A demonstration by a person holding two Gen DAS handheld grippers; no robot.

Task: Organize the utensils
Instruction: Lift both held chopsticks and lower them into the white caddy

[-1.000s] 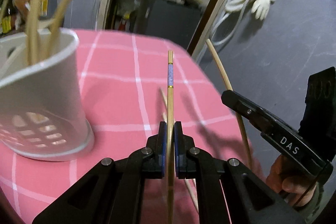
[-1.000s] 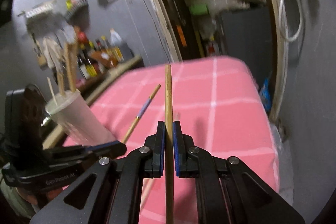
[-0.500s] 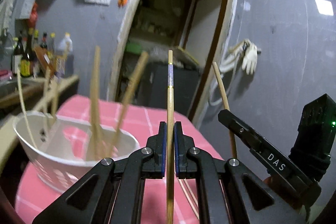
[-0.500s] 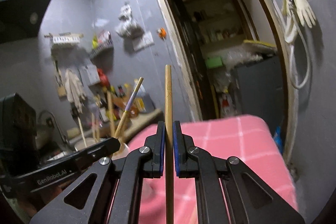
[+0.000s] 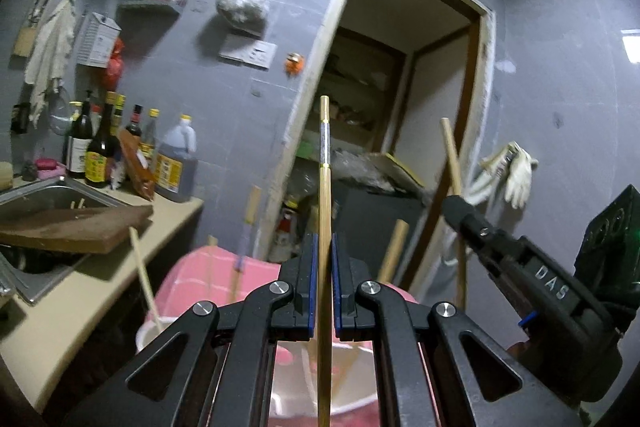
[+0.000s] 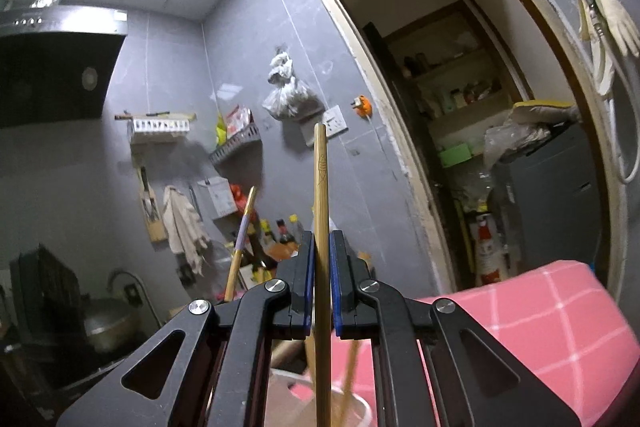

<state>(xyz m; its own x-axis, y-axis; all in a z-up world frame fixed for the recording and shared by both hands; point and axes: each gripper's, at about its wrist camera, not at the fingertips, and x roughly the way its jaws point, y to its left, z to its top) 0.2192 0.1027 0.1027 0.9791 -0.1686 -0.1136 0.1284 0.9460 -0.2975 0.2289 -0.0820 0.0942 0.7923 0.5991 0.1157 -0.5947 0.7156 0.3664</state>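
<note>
You are holding one chopstick in each gripper. In the left wrist view, your left gripper (image 5: pixel 324 283) is keeping its jaws closed on a banded chopstick (image 5: pixel 324 195), which is standing upright in the centre of the frame. At the right of that frame, your right gripper (image 5: pixel 454 205) is carrying a plain chopstick (image 5: pixel 450 151), tilted a little to the left. In the right wrist view, the jaws are clamping this plain chopstick at the centre. The white holder (image 5: pixel 360 387) is sitting at the bottom centre of the left view, below the jaws, on the pink checked tabletop (image 6: pixel 552 315). Several other chopsticks (image 5: pixel 144 279) are leaning inside it.
</note>
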